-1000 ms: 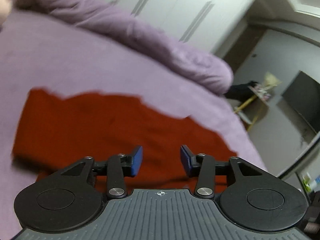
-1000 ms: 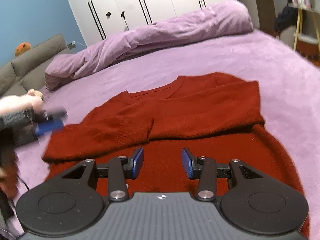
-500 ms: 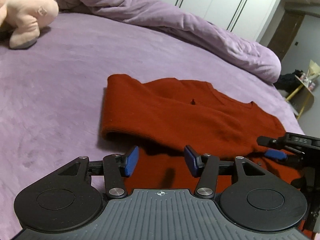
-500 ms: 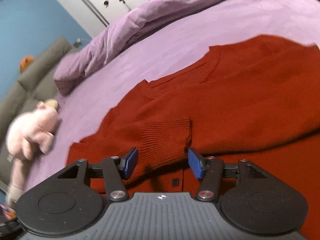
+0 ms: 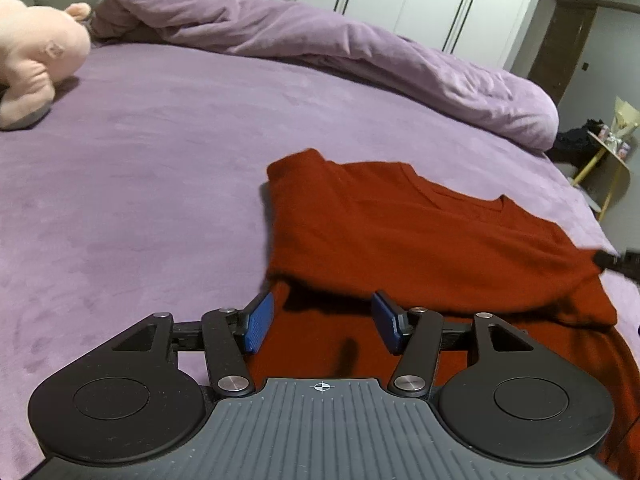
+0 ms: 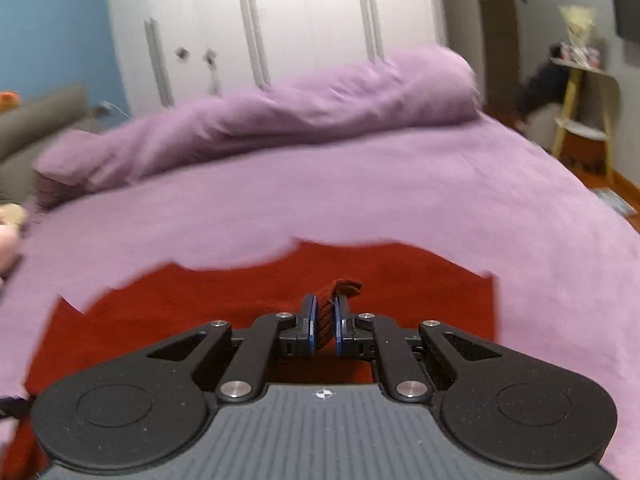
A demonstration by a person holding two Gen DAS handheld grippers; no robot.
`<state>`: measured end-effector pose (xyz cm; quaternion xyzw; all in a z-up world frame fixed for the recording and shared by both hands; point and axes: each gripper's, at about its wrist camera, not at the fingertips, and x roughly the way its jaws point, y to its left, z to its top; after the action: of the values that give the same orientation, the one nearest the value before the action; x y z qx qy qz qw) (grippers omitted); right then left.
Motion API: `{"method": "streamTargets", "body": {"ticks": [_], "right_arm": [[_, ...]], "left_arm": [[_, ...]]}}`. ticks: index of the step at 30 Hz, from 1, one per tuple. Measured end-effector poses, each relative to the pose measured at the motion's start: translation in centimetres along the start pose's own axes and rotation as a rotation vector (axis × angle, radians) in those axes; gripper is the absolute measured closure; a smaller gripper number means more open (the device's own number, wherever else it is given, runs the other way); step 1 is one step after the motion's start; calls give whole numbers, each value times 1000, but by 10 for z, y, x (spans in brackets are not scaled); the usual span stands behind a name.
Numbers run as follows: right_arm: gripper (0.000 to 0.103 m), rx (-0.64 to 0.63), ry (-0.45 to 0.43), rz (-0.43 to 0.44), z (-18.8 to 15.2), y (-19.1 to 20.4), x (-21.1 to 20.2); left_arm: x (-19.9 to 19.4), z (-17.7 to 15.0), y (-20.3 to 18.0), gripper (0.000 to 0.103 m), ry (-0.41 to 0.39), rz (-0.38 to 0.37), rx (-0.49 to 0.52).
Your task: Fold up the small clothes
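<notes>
A rust-red knitted sweater (image 5: pixel 420 240) lies spread on a bed covered in a purple plush sheet (image 5: pixel 140 168), its sleeves folded across the chest. The left tongs (image 5: pixel 322 328) stand released, blue pads wide apart, hovering over the sweater's lower body just ahead of the folded sleeve's edge; nothing sits between the pads. The right tongs (image 6: pixel 324 322) are clenched on a bunched ridge of the red knit, a tuft of ribbed fabric (image 6: pixel 342 289) sticking up just beyond the blue pads (image 6: pixel 310 322) (this view is blurred, so which part of the garment is pinched cannot be told). Beyond both tongs a rumpled lilac duvet (image 5: pixel 360 52) runs along the far side of the bed, in front of white wardrobe doors (image 6: pixel 260 28). Far to the left of the left tongs, a pale pink plush toy (image 5: pixel 32 60) rests on the sheet, well apart from the sweater. To the far right stands a yellow-legged side table (image 6: pixel 576 92).
</notes>
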<state>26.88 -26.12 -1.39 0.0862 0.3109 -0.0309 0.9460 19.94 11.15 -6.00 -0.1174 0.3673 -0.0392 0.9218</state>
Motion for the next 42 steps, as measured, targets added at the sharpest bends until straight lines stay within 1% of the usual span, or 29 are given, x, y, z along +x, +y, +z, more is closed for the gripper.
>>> {"method": "streamTargets", "body": {"ticks": [2, 4, 5, 7, 8, 9, 10, 12, 14, 15, 16, 17, 18, 19, 20, 21, 23, 25, 27, 30, 31, 33, 34, 35, 37, 38, 39, 41, 42], "right_arm": [[96, 26, 53, -12, -7, -20, 12], [95, 64, 74, -17, -13, -36, 19], [94, 89, 89, -4, -15, -43, 22], [83, 175, 140, 21, -18, -58, 32], [72, 211, 164, 42, -19, -60, 38], [66, 237, 174, 72, -20, -62, 43], [63, 248, 170, 86, -24, -60, 43], [49, 218, 159, 87, -24, -51, 46], [48, 151, 166, 82, -23, -36, 55], [52, 104, 170, 67, -21, -27, 57], [60, 47, 166, 42, -22, -18, 59], [95, -12, 165, 19, -21, -9, 61], [99, -49, 170, 10, -20, -3, 62], [99, -66, 150, 16, -17, 1, 59], [99, -91, 106, 19, -13, 3, 51], [100, -130, 52, 0, -9, 7, 42], [100, -196, -43, -67, -3, 9, 29], [100, -244, -85, -144, 0, 6, 27], [100, -261, -71, -192, 1, -2, 32], [100, -247, -43, -225, -3, -14, 41], [102, -255, -34, -249, -6, -16, 46], [103, -272, 18, -341, -11, -20, 58], [103, -253, 47, -379, -10, -24, 61], [100, -197, 43, -378, -7, -27, 58], [98, -93, -16, -241, -5, -22, 44], [98, -75, -22, -146, -6, -14, 39], [98, -82, -16, -35, -8, 0, 39], [98, -116, 9, 152, -14, 31, 44], [98, -134, 24, 200, -16, 45, 49]], "left_arm": [[6, 2, -4, 43, 6, 3, 12], [12, 4, -6, 43, 11, 11, 21], [14, 6, -7, 43, 15, 14, 22], [17, 7, -7, 43, 20, 18, 24], [17, 8, -7, 43, 21, 23, 25], [18, 8, -7, 43, 22, 26, 27], [18, 8, -8, 43, 22, 27, 29], [19, 7, -9, 43, 26, 31, 36], [21, 7, -11, 43, 32, 37, 44], [21, 7, -12, 43, 34, 41, 46], [21, 8, -14, 43, 33, 45, 48], [20, 8, -16, 43, 29, 48, 49], [18, 10, -17, 43, 21, 49, 50], [16, 12, -18, 43, 8, 49, 53], [15, 14, -20, 43, -4, 50, 56], [14, 16, -22, 42, -20, 54, 62], [15, 21, -26, 42, -39, 56, 73], [19, 25, -30, 42, -39, 55, 77], [25, 28, -35, 42, -33, 58, 69], [34, 30, -41, 42, -28, 59, 70], [37, 31, -44, 42, -25, 61, 76], [40, 33, -46, 42, -26, 56, 87], [42, 34, -48, 42, -31, 53, 91], [45, 36, -51, 42, -38, 47, 93], [51, 39, -58, 42, -53, 29, 98], [57, 40, -63, 41, -61, 26, 106], [64, 41, -68, 41, -68, 23, 115], [78, 42, -78, 41, -73, 36, 131], [86, 42, -83, 41, -73, 45, 146]]}}
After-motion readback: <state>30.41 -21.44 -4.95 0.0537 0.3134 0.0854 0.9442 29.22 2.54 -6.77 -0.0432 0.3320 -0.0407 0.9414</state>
